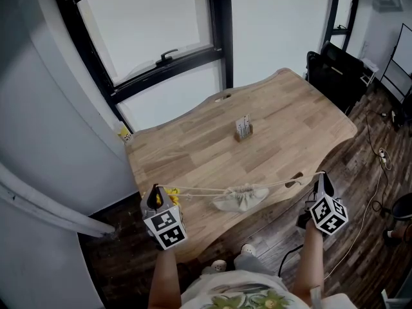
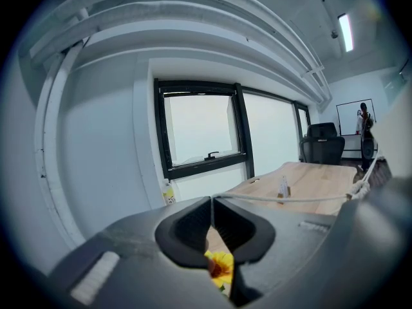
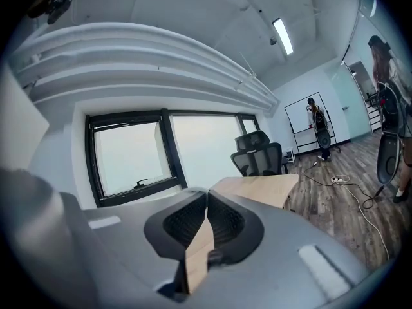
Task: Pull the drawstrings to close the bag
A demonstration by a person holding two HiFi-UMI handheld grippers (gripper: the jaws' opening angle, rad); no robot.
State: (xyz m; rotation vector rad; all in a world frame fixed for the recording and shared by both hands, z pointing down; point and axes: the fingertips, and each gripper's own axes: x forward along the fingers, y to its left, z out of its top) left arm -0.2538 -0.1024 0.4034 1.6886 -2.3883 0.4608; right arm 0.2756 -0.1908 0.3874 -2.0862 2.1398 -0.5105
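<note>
- Head view: a small cream cloth bag (image 1: 243, 198) is lying on the pale wooden table (image 1: 193, 147), close to its near edge, with its mouth puckered.
- The pale left drawstring (image 1: 199, 190) is running taut from the bag to the left tongs (image 1: 155, 197), which are hanging at the table's near left corner.
- The pale right drawstring (image 1: 283, 184) is stretching the other way to the right tongs (image 1: 321, 180), which are hanging just off the near right edge, over the dark wood floor (image 1: 360, 172).
- A yellow flower (image 1: 172, 193) is showing just beside the left tongs. A small upright card stand (image 1: 243, 129) is standing mid-table, well apart from the bag, and a black office chair (image 1: 335, 69) is sitting beyond the far right end.
- Left gripper view: the left tongs (image 2: 212, 201) are pressing together on the left drawstring (image 2: 290, 199), which is leaving their tip and stretching off to the right above the table (image 2: 315, 179). The yellow flower (image 2: 221, 267) is peeping through the gap lower down.
- Right gripper view: the right tongs (image 3: 206, 195) are closing tip to tip. The cord itself is not showing here, though the head view has the right drawstring ending taut at their tip. The table (image 3: 257, 188) and the office chair (image 3: 261, 156) are lying beyond.
</note>
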